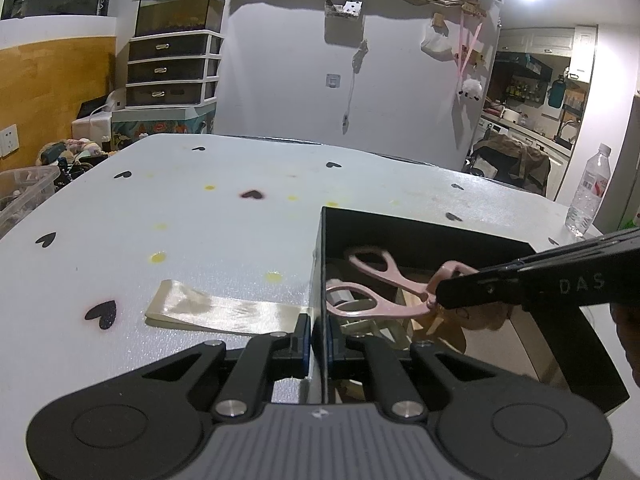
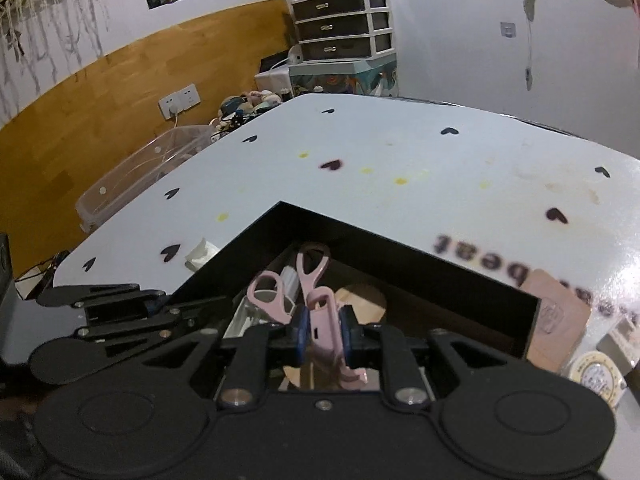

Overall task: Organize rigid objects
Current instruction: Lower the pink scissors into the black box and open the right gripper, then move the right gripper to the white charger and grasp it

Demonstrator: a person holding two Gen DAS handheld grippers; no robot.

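A black open box stands on the white table; it also shows in the right wrist view. My left gripper is shut on the box's left wall. My right gripper is shut on pink scissors and holds them over the box's inside, handles pointing away. In the left wrist view the scissors hang inside the box from the right gripper. Wooden and pale items lie on the box floor.
A shiny ribbon strip lies on the table left of the box. A water bottle stands at the table's far right edge. A tape roll and a tan card lie right of the box. A clear bin sits beside the table.
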